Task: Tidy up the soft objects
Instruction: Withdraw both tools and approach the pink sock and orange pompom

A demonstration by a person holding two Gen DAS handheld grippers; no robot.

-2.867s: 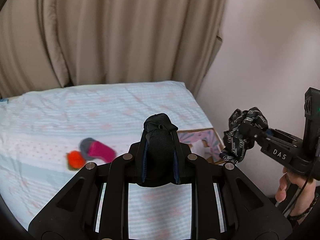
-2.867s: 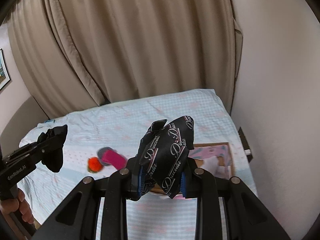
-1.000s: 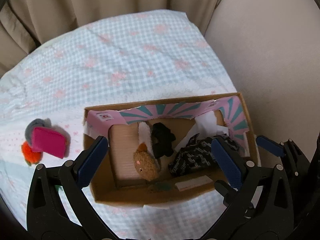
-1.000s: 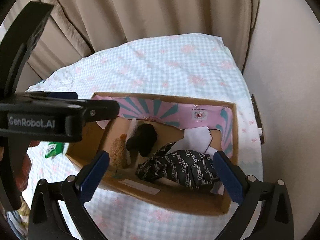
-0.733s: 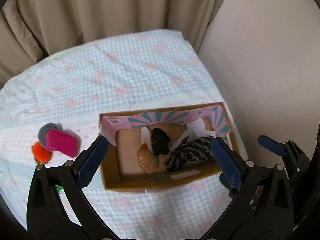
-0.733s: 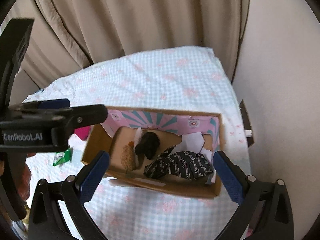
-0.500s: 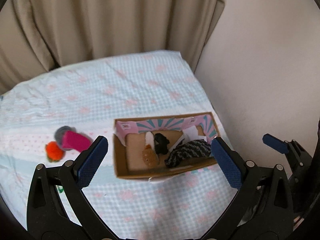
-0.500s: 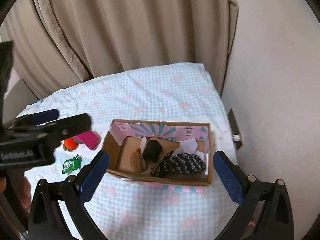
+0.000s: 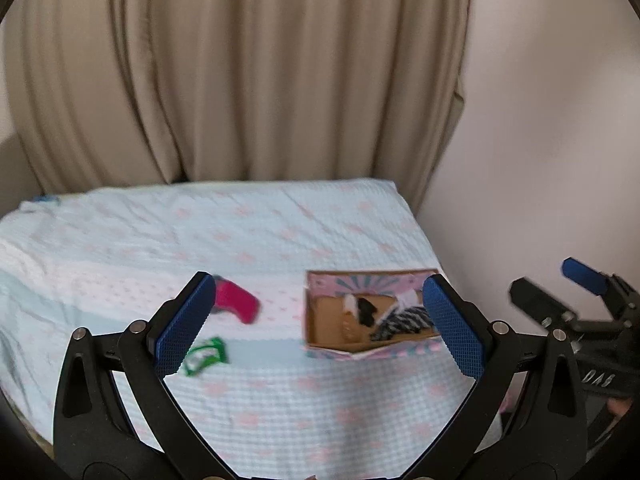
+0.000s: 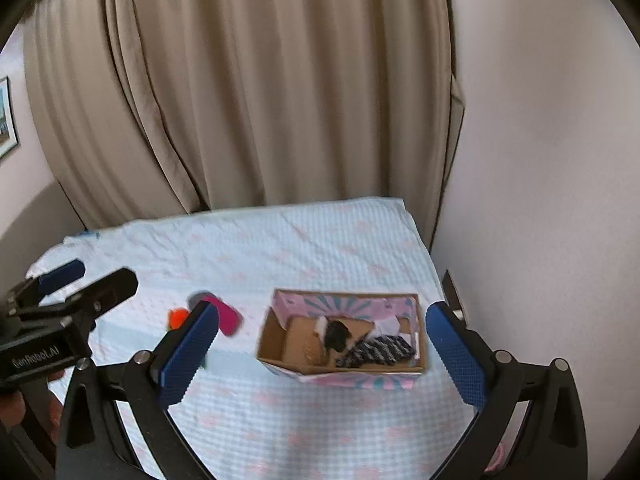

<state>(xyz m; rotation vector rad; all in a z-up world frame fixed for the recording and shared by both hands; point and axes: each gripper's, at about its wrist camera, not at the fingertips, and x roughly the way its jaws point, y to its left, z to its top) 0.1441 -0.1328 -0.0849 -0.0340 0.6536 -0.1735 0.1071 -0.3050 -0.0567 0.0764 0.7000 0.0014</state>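
A pink-sided cardboard box [image 9: 320,344] [image 10: 280,364] sits on the bed near its right edge. Inside lie a black soft piece [image 9: 366,309] [image 10: 336,334], a black-and-white patterned cloth [image 9: 404,318] [image 10: 380,350] and a brown plush [image 9: 347,328]. A pink and grey soft item [image 9: 236,306] [image 10: 226,318] and an orange ball [image 10: 177,317] lie left of the box. My left gripper [image 9: 316,328] and right gripper [image 10: 320,354] are both open and hold nothing, well above and in front of the bed.
The bed [image 9: 240,240] [image 10: 280,248] wears a pale blue checked sheet. A green wrapper [image 9: 202,358] lies near the front left. Beige curtains [image 10: 260,100] hang behind, a pale wall [image 10: 540,200] runs along the right.
Both grippers let go of the black piece and the patterned cloth into the box, then drew up and back from it. The box now looks small and far.
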